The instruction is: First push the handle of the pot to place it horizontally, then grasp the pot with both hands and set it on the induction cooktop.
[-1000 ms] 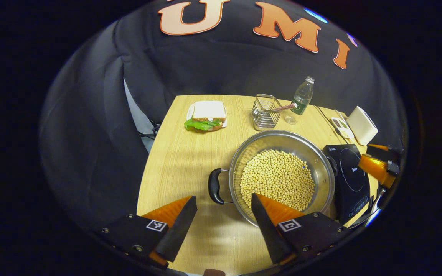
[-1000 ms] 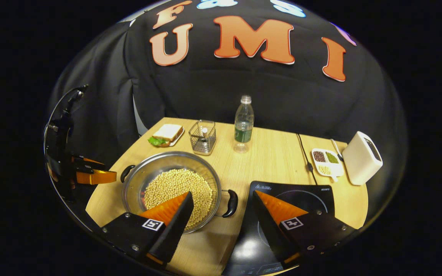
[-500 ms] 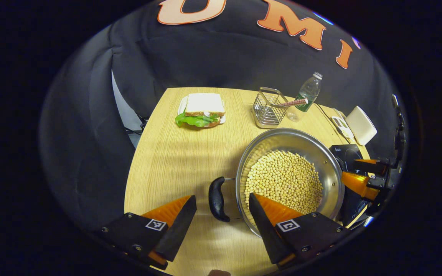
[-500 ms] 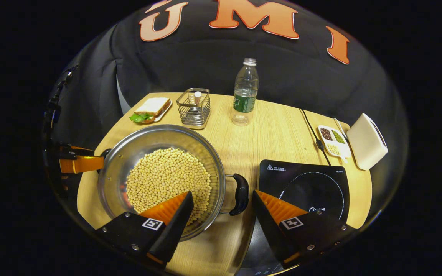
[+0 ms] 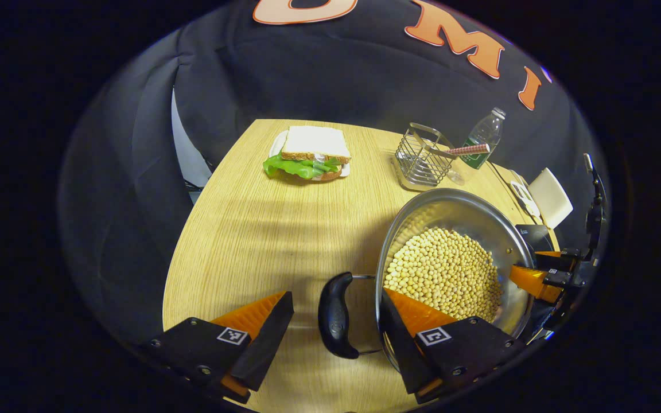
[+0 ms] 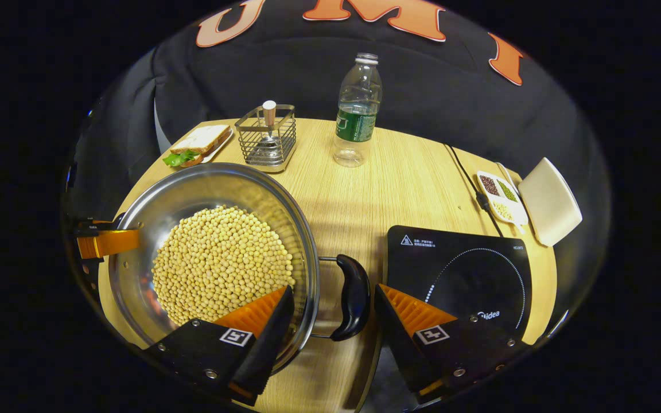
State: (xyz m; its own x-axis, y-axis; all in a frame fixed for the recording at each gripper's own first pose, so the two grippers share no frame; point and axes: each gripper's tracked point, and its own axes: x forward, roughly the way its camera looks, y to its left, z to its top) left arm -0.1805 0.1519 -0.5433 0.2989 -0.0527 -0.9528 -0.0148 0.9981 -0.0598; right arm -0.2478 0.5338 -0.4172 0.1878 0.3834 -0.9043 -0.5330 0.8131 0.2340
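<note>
Reading left to right from the left gripper (image 5: pixel 333 321), I have its fingers spread wide with the pot's left handle (image 5: pixel 335 314) lying between them, touched by neither. The pot (image 5: pixel 468 209) sits just ahead and to the right of this tool, resting on the table (image 5: pixel 261 229) and carrying a full bed of beans (image 5: pixel 444 271).

Across the pot, the right gripper (image 6: pixel 330 312) is likewise wide open, its fingers straddling the right handle (image 6: pixel 353 295) without contact. One finger overlaps the pot rim in the picture; I cannot tell its height above it. The induction cooktop (image 6: pixel 462 269) lies immediately right of this tool, close to the handle.

Hazards, as I judge them:
- Closing one side first could rotate or slide the pot.
- An off-centre pinch on the curved handle could slip under the bean load.
- Unequal lift would tilt the pot and spill beans.
- A low carry could strike the cooktop's edge.
</note>
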